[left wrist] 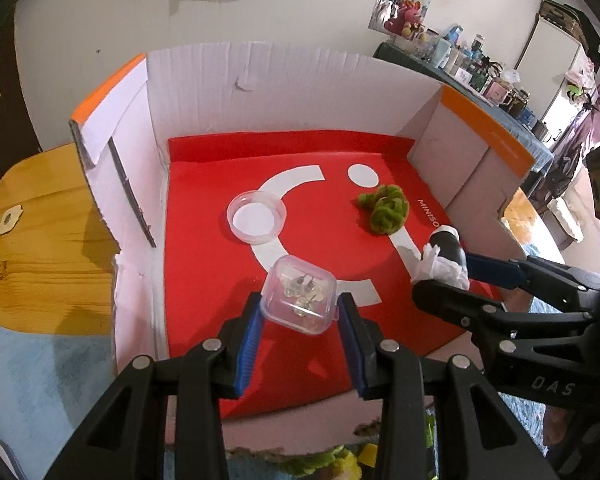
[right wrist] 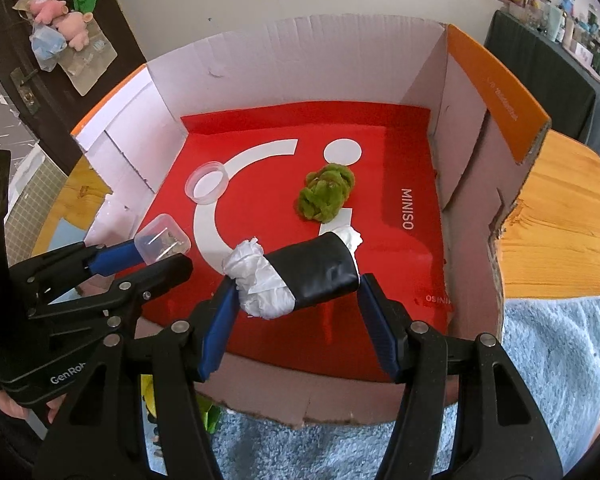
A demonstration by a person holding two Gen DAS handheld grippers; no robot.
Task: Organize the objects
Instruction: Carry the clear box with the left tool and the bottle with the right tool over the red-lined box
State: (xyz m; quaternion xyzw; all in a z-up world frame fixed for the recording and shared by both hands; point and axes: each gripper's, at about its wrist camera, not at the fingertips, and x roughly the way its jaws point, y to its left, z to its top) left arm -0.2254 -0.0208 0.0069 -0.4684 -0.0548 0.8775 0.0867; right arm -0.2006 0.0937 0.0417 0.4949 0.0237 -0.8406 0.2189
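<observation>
Landmark: red sheet [left wrist: 204, 280] lining the cardboard box [left wrist: 196, 92].
Left gripper [left wrist: 300, 308]: jaws partly closed, clamping clear plastic case [left wrist: 299, 300] above the sheet's near left part.
Right gripper [right wrist: 296, 284]: jaws about half open, gripping black-and-white wrapped roll [right wrist: 300, 276] above the sheet's near edge.
Green yarn clump [right wrist: 326, 192]: resting on the sheet's right of centre.
Round clear lid [left wrist: 256, 218]: resting on the sheet's left of centre.

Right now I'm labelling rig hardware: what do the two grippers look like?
Both the left gripper and right gripper are black plastic clamp-style frames with silver rivets and ribbed blue finger pads. White lettering marks their bodies. No cables or sleeves show.
</observation>
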